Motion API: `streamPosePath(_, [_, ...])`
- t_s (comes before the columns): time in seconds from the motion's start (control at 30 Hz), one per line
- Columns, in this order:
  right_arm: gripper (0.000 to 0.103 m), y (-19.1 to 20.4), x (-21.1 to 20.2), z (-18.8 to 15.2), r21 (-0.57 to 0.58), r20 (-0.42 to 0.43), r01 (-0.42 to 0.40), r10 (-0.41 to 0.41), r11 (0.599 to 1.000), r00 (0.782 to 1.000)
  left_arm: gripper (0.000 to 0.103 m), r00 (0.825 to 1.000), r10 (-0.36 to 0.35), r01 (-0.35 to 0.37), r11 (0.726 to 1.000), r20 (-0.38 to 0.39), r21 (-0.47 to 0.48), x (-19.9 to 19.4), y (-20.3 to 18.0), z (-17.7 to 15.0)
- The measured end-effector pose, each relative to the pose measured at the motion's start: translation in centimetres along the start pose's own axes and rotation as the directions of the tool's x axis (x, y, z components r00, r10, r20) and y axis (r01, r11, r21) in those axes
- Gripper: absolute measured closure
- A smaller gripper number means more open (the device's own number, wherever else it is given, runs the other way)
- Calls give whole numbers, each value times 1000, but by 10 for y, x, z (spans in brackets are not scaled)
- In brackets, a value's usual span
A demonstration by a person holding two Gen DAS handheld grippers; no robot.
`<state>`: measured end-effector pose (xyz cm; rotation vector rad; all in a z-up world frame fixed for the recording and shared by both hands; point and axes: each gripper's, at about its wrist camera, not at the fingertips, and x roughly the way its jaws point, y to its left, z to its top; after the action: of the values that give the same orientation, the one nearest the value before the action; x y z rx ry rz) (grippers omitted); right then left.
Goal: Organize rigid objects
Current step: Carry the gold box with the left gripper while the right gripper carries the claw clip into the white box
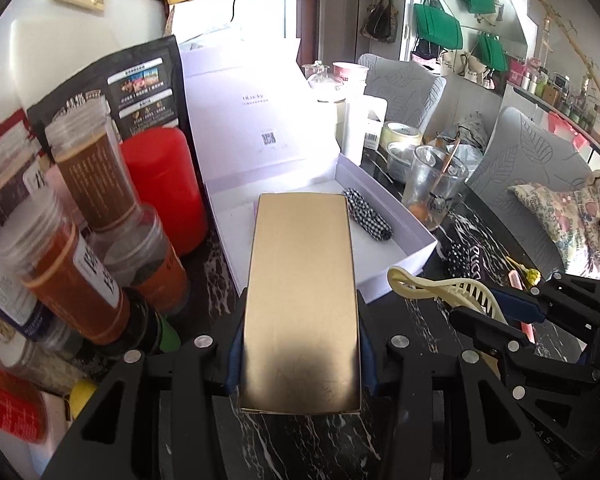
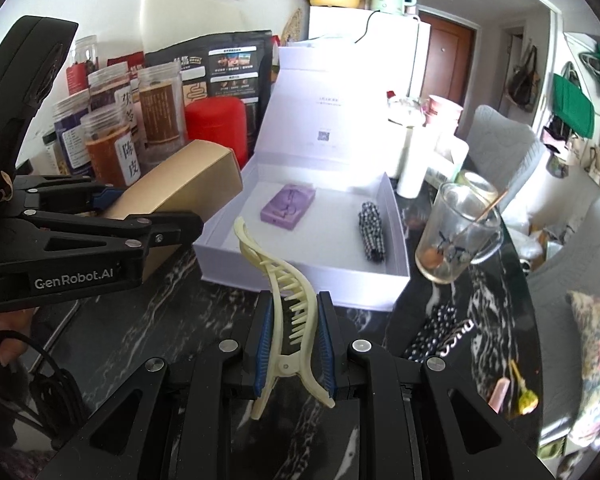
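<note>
We carry the gold box (image 1: 300,296) clamped in the left gripper (image 1: 300,364) and the cream hair clip (image 2: 290,300) pinched in the right gripper (image 2: 294,354), frame centre, and should clear the white tray's (image 2: 300,276) near wall before lowering.

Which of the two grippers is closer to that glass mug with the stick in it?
Right. The right gripper, holding a cream hair clip, is beside the glass mug; the left gripper, gripping a gold box, is further away, across the white box.
</note>
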<state>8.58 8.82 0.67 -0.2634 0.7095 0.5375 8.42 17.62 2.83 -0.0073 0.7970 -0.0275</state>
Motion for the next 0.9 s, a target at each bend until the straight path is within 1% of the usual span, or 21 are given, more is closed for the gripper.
streamPosePath(0.23, [82, -10, 1, 19, -5, 23, 23, -23, 1000, 999, 58, 999, -11, 11, 1000, 38, 14, 3, -2, 23])
streamPosePath(0.4, [82, -18, 5, 30, -7, 37, 31, -31, 999, 999, 58, 998, 2, -4, 1000, 70, 24, 7, -4, 40])
streamPosePath(0.67, [82, -33, 18, 48, -14, 40, 37, -37, 999, 999, 58, 997, 3, -5, 999, 81, 35, 25, -4, 65])
streamPosePath(0.9, [82, -48, 36, 65, -12, 37, 52, -52, 999, 998, 58, 996, 2, -4, 1000, 85, 31, 48, -1, 87])
